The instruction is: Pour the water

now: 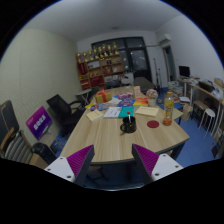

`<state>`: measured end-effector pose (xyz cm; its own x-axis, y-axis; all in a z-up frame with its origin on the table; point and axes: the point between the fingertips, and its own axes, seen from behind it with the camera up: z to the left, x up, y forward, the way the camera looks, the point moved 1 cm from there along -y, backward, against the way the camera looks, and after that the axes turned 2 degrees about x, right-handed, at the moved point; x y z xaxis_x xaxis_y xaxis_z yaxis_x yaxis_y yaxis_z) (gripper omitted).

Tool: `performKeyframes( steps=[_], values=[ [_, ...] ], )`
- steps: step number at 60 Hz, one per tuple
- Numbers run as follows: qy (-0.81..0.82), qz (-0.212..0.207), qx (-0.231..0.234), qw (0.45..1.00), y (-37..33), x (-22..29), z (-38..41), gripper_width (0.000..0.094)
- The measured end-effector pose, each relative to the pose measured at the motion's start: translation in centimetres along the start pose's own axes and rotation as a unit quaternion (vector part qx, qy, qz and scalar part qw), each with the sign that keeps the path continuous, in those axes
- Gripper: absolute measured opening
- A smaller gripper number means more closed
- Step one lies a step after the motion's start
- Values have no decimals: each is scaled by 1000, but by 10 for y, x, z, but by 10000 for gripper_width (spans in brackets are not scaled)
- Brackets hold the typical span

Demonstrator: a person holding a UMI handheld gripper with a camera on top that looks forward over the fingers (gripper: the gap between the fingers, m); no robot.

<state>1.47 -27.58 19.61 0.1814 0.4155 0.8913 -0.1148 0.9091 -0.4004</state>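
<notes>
Fingers of the gripper [113, 162] stand wide apart with nothing between them, their purple pads [80, 158] facing inward over the near edge of a long wooden table [110, 140]. So the pouring looks not yet begun: nothing is held, and the gripper hangs well back from everything on the tabletop. At about twelve o'clock from the fingers, near the table's middle, sits a dark kettle-like vessel [127, 124], which I judge to be the likeliest water source, though it is too small to be sure. Toward one o'clock, well beyond it, stands a tall bottle with orange liquid [169, 108]. Papers and small bright objects clutter the far half. Office chairs [60, 107] ring the table at ten o'clock, shelves [100, 62] line the far wall. Reaching, grasping, tilting over a cup all remain; I cannot pick out a cup.
</notes>
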Motion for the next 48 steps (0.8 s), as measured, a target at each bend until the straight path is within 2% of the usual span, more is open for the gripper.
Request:
performKeyframes(
  steps=[4, 7, 16, 23, 33, 40, 48],
  values=[
    [17, 2, -14, 1000, 7, 1, 3, 826],
    [16, 0, -29, 999, -2, -16, 12, 821],
    [-30, -17, -93, 995, -4, -2, -69, 800],
    [-49, -40, -127, 990, 22, 25, -152, 803],
    [-70, -80, -130, 986, 126, 79, -267, 803],
    [-62, -82, -120, 987, 217, 93, -328, 804],
    [-88, -73, -115, 987, 288, 90, -369, 811]
  ],
)
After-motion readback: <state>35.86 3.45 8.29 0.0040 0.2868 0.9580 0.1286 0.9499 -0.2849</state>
